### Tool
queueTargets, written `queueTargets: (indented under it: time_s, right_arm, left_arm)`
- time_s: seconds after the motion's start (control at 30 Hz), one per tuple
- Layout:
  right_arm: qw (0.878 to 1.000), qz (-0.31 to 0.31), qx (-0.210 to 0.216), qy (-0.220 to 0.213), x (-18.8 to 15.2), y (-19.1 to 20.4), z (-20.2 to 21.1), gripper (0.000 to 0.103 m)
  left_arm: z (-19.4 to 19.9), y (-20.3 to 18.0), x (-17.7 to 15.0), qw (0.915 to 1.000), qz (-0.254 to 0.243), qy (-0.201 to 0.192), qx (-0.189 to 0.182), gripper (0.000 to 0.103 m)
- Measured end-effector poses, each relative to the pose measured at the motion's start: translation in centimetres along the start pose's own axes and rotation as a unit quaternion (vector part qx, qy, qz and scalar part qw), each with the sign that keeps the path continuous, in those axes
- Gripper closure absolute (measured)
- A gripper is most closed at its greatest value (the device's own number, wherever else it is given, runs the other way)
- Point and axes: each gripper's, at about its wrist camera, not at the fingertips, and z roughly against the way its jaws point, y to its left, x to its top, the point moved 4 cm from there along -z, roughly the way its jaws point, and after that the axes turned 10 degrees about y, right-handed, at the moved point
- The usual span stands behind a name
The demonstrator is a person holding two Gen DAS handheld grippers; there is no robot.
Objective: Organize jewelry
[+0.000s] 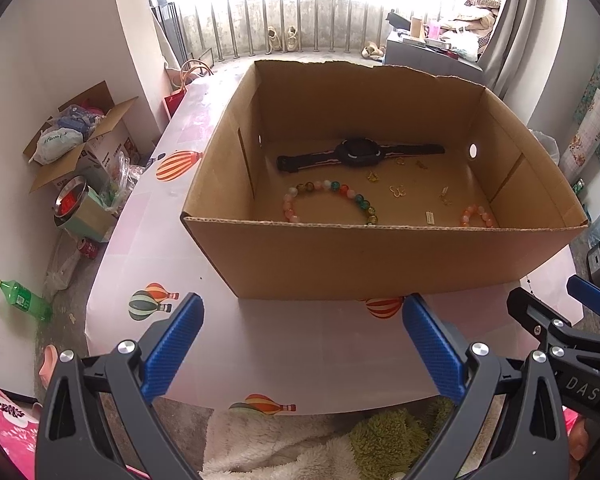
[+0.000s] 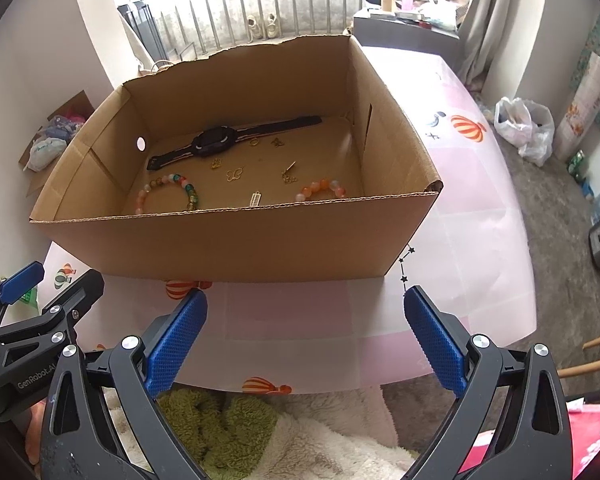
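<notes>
Both grippers (image 1: 302, 346) (image 2: 306, 342) spread, empty, lower frame | star chain (image 2: 405, 269) right of box (image 2: 236, 240): light, limp, slippery; pinch mid-strand

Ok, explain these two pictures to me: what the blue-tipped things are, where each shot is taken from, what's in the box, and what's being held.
Each picture comes from a camera on a hand-held grasping tool, looking along its two blue fingers. A person holds one in each hand. One view shows the left tool, the other the right tool; both are open and hold nothing. Ahead, on a table with a balloon-print cover, stands an open cardboard box. Inside lie a black watch, a multicoloured bead bracelet, an orange bead bracelet and several small gold charms.
</notes>
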Motion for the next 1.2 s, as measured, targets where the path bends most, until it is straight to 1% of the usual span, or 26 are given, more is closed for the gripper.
queueTargets:
  time_s: [1.2]
  right_arm:
    - [1.0, -0.003, 0.001, -0.001, -0.1, 0.08, 0.06, 0.008]
  left_arm:
    - [0.14, 0.04, -0.05, 1.0, 0.003, 0.002, 0.0, 0.006]
